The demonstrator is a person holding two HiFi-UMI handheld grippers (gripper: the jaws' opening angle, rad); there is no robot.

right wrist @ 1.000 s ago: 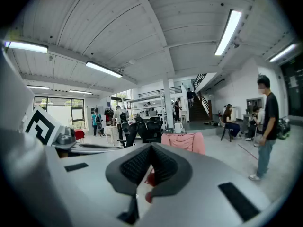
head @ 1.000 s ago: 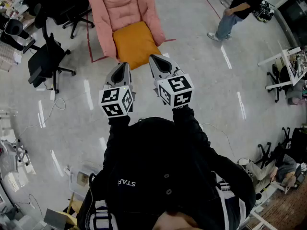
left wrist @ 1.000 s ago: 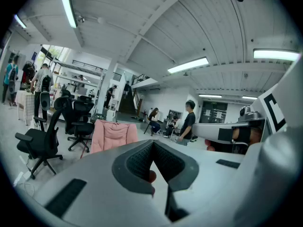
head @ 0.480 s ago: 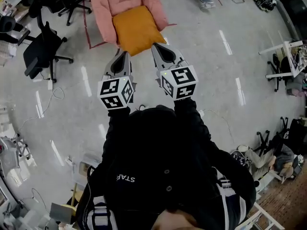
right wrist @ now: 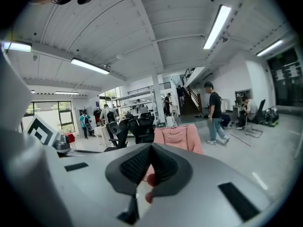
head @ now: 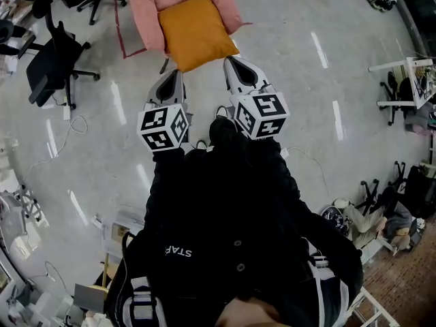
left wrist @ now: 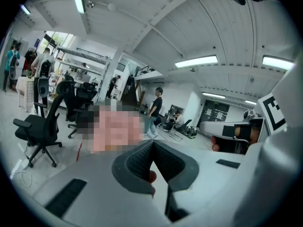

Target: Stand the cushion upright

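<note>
Nearest, the person (head: 231, 251) in a dark jacket holds both tools out in front, side by side. Each tool carries a marker cube, left cube (head: 165, 127) and right cube (head: 262, 114).

Left gripper (head: 172, 75): the jaws are closed together with nothing between them, as the left gripper view confirms.

Right gripper (head: 236, 63): the jaws are likewise pressed together and empty, and it sits a little ahead of the left one.

Just beyond the two tips, the orange cushion (head: 196, 31) lies flat on the seat of the pink chair (head: 146, 5). Its near corner points between the grippers, and neither gripper holds it. In the right gripper view the chair back (right wrist: 177, 137) rises straight behind the closed jaws.

To the left, well apart, a black office chair (head: 51, 63) stands on the glossy grey floor (head: 306, 80).

Farthest, a bystander (right wrist: 214, 112) stands on the open floor, with desks and shelving behind.
</note>
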